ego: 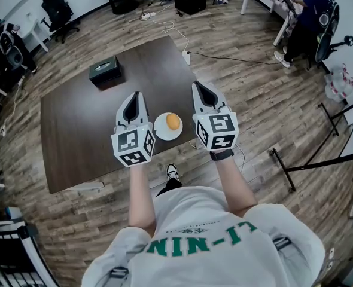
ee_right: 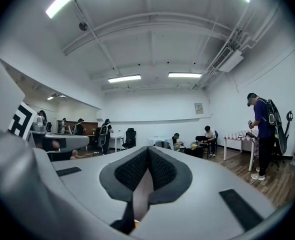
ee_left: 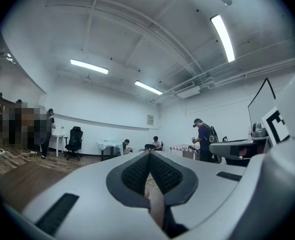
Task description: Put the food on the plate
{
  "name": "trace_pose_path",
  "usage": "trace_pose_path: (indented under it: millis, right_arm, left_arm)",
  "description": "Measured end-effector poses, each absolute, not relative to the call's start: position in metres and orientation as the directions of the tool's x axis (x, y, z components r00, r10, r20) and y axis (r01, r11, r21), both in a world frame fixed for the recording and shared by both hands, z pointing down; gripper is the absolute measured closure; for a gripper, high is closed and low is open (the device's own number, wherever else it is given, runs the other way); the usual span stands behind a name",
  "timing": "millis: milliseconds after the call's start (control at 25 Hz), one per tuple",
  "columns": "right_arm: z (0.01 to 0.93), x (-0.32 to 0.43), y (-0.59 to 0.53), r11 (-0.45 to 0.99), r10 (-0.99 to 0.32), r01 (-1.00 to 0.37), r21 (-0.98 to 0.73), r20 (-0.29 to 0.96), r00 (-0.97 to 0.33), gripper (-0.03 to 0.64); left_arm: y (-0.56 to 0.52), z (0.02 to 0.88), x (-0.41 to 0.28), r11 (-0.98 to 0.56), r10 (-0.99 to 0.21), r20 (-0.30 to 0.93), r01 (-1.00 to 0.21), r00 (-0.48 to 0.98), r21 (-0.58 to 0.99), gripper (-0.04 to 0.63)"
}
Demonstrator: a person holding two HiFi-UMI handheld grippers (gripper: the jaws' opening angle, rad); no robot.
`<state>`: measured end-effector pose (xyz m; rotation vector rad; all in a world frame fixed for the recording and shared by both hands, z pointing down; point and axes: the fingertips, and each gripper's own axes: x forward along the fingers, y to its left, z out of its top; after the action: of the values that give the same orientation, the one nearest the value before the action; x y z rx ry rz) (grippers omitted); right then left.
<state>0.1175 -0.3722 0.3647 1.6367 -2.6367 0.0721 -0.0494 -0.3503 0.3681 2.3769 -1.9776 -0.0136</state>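
Observation:
A white plate [ego: 160, 133] sits near the front edge of the dark brown table [ego: 75, 130], and an orange, rounded piece of food [ego: 173, 121] lies on it. My left gripper [ego: 136, 94] hangs above the table just left of the plate, with its jaws shut and nothing between them. On the plate's right side my right gripper [ego: 199, 86] is also shut and empty. Both point away from me and are raised level. In the left gripper view the left gripper [ee_left: 149, 156] shows only the room beyond it, and so does the right gripper [ee_right: 148, 150] in the right gripper view.
A black box [ego: 106, 72] stands at the back of the table. A white power strip [ego: 186, 57] lies at the table's far right corner, with a cable [ego: 236, 58] trailing over the wood floor. A person [ego: 308, 11] stands at the far right, and a black stand [ego: 320, 160] is at my right.

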Motion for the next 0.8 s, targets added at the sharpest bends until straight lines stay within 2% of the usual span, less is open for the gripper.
trace_pose_path:
  millis: [800]
  right_arm:
    - [0.384, 0.107, -0.41, 0.429, -0.897, -0.903, -0.033, 0.104, -0.43, 0.6]
  left_arm:
    - [-0.394, 0.387, -0.061, -0.189, -0.98, 0.053, -0.981, 0.192, 0.049, 0.581]
